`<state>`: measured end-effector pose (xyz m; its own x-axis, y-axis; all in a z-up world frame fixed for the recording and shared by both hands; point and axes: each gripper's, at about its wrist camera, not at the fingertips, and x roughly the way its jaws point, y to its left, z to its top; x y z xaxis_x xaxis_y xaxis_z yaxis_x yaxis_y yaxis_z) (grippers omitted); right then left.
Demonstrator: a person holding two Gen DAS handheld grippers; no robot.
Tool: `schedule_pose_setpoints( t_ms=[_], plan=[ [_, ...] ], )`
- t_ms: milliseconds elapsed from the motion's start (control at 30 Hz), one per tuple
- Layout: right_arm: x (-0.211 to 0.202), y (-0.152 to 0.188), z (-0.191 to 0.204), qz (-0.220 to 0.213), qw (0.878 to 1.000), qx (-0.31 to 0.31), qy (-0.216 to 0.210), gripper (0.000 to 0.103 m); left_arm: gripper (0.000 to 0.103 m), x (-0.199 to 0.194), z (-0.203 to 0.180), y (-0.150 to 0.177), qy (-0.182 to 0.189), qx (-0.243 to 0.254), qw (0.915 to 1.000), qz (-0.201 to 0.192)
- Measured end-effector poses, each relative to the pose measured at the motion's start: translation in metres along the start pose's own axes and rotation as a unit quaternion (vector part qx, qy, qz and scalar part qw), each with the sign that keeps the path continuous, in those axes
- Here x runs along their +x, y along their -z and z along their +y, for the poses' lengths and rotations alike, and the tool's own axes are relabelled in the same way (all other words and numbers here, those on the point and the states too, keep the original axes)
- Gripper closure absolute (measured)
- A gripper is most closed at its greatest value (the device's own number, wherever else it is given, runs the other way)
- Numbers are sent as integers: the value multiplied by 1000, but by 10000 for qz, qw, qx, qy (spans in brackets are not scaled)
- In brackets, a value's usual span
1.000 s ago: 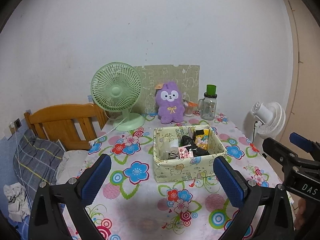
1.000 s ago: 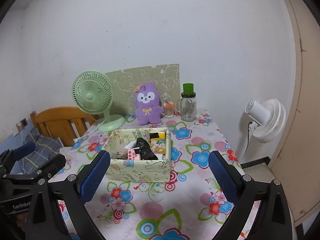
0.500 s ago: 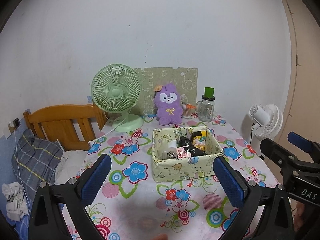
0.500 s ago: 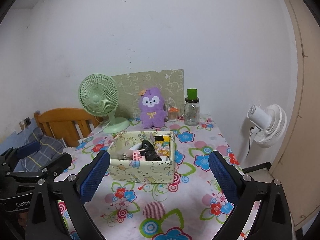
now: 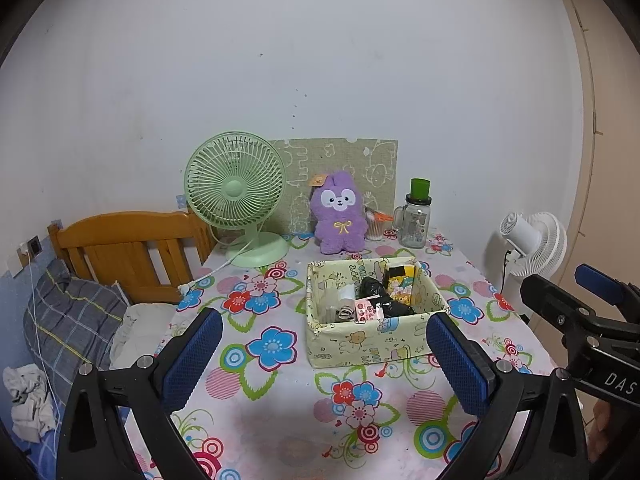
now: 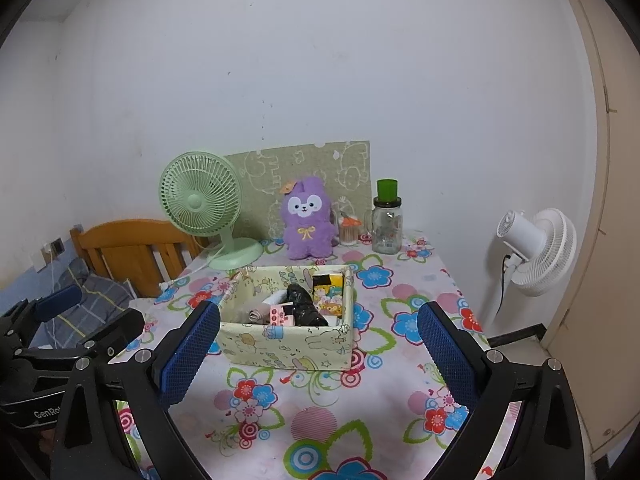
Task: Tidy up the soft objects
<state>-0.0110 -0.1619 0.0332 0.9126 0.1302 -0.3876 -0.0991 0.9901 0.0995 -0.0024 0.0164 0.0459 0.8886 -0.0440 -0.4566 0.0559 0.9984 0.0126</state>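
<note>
A purple plush toy point(image 5: 339, 216) point(image 6: 307, 219) sits upright at the back of the flowered table, against a green board. In front of it stands a pale fabric box point(image 5: 372, 342) point(image 6: 286, 342) holding a black bundle point(image 5: 380, 298) point(image 6: 302, 308), a yellow packet and small rolled items. My left gripper point(image 5: 324, 354) hovers open over the near part of the table, short of the box. My right gripper point(image 6: 318, 350) is open too, its blue pads point(image 6: 186, 354) framing the box from the near side. Neither holds anything.
A green desk fan point(image 5: 236, 196) stands back left, with its cord trailing over the table edge. A glass jar with green lid point(image 5: 416, 222) and a small cup stand back right. A wooden chair point(image 5: 128, 248), bedding and a white floor fan point(image 5: 532, 244) flank the table point(image 5: 280, 400).
Both grippers have drawn back and risen slightly; the box and plush sit a little lower and smaller in view. Both stay open. Nothing on the table moved.
</note>
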Motion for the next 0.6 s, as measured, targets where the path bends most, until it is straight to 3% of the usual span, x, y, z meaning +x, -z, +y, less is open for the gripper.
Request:
schedule_pose_setpoints(
  t_ms=[600],
  plan=[
    [0, -1, 2, 24, 10000, -63, 54, 3, 0, 5, 3, 1, -20, -49, 10000, 40]
  ],
)
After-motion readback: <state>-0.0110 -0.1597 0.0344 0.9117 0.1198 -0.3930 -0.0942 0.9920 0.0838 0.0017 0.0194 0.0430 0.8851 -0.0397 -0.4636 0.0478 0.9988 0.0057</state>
